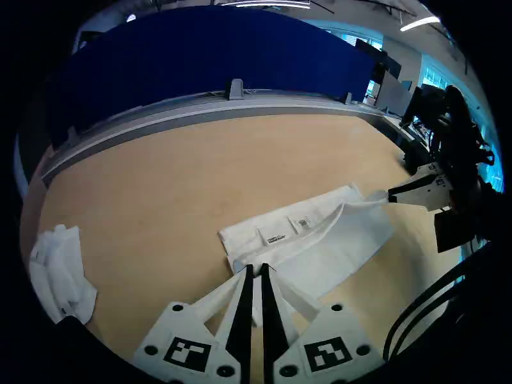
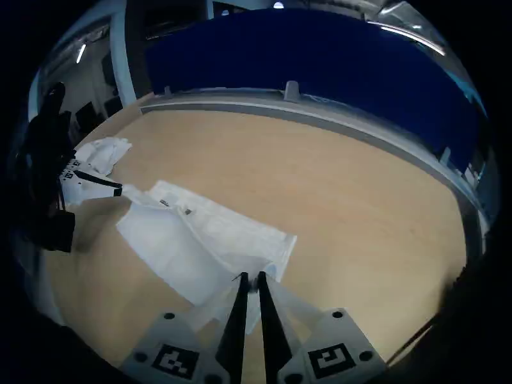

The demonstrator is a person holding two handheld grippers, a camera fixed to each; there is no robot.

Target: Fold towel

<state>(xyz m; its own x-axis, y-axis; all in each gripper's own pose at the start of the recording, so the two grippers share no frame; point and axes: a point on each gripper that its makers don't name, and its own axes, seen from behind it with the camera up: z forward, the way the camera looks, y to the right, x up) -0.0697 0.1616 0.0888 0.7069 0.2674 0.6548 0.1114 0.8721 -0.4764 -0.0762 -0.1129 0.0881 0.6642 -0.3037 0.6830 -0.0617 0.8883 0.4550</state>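
Observation:
A white towel (image 1: 320, 240) lies partly folded on the wooden table, its labels facing up. My left gripper (image 1: 256, 274) is shut on the towel's near corner, and cloth shows between the closed fingers. In the left gripper view, my right gripper (image 1: 392, 195) pinches the far right corner and holds it a little above the table. In the right gripper view, the towel (image 2: 192, 240) spreads out to the left, and my right gripper (image 2: 251, 279) is shut on its near corner. There my left gripper (image 2: 116, 188) grips the far left corner.
A second crumpled white cloth (image 1: 61, 275) lies near the table's left edge, also seen as the cloth (image 2: 102, 153) at far left. A blue partition (image 1: 211, 57) and a grey rail (image 1: 192, 115) line the back of the table (image 1: 192, 173). Dark equipment (image 1: 461, 141) stands at right.

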